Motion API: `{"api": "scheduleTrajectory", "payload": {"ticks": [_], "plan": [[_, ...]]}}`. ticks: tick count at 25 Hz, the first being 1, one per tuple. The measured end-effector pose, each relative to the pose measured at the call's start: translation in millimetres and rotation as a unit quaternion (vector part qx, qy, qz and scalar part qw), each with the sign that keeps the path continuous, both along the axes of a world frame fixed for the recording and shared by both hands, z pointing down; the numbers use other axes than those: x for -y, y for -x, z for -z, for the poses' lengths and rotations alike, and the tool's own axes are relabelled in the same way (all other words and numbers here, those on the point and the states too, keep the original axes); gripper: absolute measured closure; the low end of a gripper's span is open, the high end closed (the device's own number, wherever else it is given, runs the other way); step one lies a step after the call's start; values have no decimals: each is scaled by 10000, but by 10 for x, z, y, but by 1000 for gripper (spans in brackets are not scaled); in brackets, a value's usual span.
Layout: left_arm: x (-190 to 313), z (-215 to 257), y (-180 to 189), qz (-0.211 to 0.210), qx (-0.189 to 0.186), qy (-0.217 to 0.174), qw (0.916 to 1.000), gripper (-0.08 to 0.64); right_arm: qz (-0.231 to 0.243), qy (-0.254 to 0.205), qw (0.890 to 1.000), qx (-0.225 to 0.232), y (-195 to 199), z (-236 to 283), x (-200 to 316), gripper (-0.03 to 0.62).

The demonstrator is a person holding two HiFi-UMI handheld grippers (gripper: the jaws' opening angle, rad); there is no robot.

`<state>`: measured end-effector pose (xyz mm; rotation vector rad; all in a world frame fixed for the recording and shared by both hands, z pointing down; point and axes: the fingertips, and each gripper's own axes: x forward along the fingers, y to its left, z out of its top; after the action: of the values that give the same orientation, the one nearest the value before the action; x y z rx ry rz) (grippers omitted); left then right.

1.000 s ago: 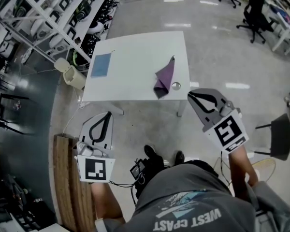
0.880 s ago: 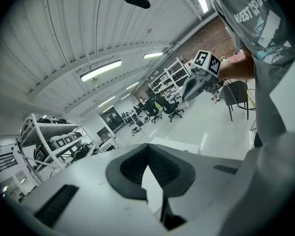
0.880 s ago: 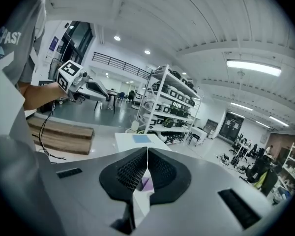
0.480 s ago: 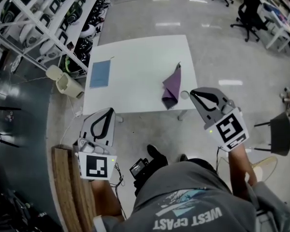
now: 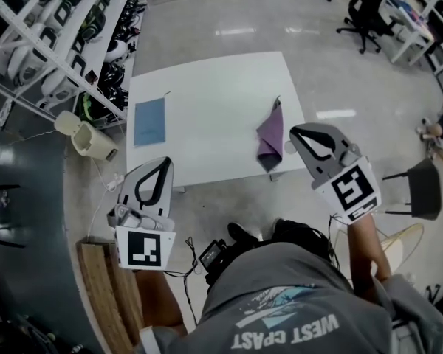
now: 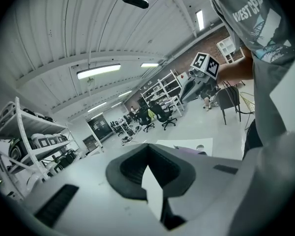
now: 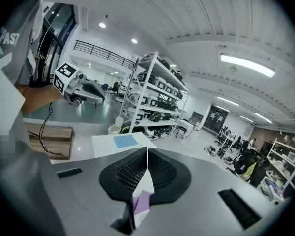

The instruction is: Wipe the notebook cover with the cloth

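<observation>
The person is standing just short of the white rectangular table (image 5: pixel 207 87) and is holding both tools up on its near side. The right gripper (image 5: pixel 299 135) is pressing its jaws fully together on nothing, and the left gripper (image 5: pixel 162 169) is likewise closed and empty. The crumpled purple cloth (image 5: pixel 269 136) is lying near the table's near right corner, just ahead of the right gripper and slightly to its left. Its long axis is running away from the person, with a pointed end sticking up at the far side. The flat blue rectangular notebook (image 5: pixel 149 122) is resting on the left part of the table, well apart from the cloth and ahead of the left gripper, its long side also pointing away from the person. The right gripper is therefore sitting nearer the cloth and looks best placed to fetch it, though its jaws would need to part first. The head view is giving the whole layout but not how high either tool is hanging above the tabletop. The right gripper view is showing the jaw tips meeting, a sliver of cloth (image 7: pixel 143 200) through the gap beneath them, and the notebook (image 7: pixel 125 140) off to the left. The left gripper view is looking across the room and is catching only the table's edge (image 6: pixel 187 144).
</observation>
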<state>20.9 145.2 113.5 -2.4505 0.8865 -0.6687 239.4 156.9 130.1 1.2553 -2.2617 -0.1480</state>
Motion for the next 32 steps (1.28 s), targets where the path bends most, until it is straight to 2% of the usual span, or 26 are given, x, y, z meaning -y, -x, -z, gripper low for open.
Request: {"api": "scheduleTrajectory", "payload": {"ticks": [7, 16, 24, 27, 32], "plan": [[282, -135, 40, -1, -11, 190, 9998, 560, -45, 190, 9998, -56, 7, -124, 247, 561], [756, -186, 17, 405, 167, 278, 9987, 560, 224, 258, 9994, 95, -108, -308, 913, 561], [1166, -283, -392, 647, 352, 431, 9963, 560, 453, 460, 9975, 294, -410, -579, 1449, 560], [1307, -380, -529, 685, 398, 477, 9957, 560, 533, 581, 9966, 240, -516, -761, 1602, 560], [1457, -670, -724, 621, 449, 796, 9939, 560, 451, 1023, 9935, 235, -667, -1223, 1683, 560]]}}
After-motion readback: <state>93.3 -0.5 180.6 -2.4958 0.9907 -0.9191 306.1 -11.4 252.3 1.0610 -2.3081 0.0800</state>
